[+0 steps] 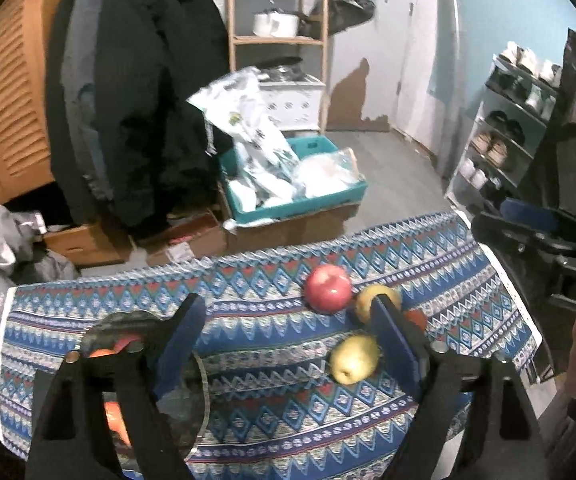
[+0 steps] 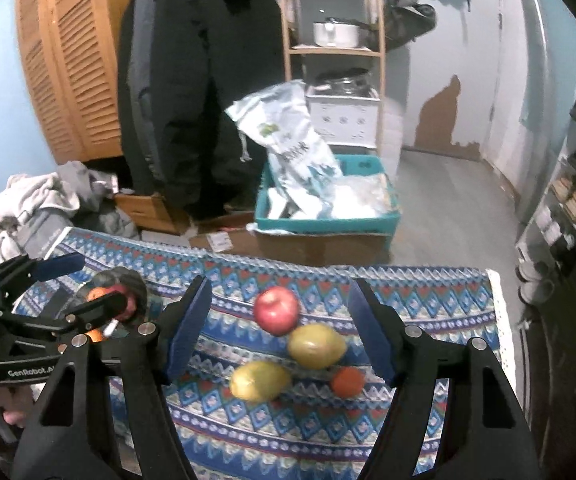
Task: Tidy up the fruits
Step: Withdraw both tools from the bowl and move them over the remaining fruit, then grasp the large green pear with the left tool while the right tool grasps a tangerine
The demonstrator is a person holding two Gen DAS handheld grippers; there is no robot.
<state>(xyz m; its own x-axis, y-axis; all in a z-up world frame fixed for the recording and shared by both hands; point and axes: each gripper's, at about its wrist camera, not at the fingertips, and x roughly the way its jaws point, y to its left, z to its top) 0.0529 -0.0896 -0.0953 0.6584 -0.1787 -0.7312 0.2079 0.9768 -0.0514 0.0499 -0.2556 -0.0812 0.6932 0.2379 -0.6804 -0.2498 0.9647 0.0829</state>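
Crowding the red apple (image 2: 277, 309): two pears (image 2: 316, 345), seemingly an orange (image 2: 347, 381).

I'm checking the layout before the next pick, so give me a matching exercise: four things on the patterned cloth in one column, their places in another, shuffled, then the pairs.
Right wrist view.
Things:
1. red apple
2. small orange fruit
3. glass bowl
4. yellow-green fruit nearest the camera

Places:
A. far left of the cloth, already holding fruit
B. farthest back of the loose group
C. front left of the loose group
D. front right, near the right gripper's right finger

Pairs: 1-B, 2-D, 3-A, 4-C
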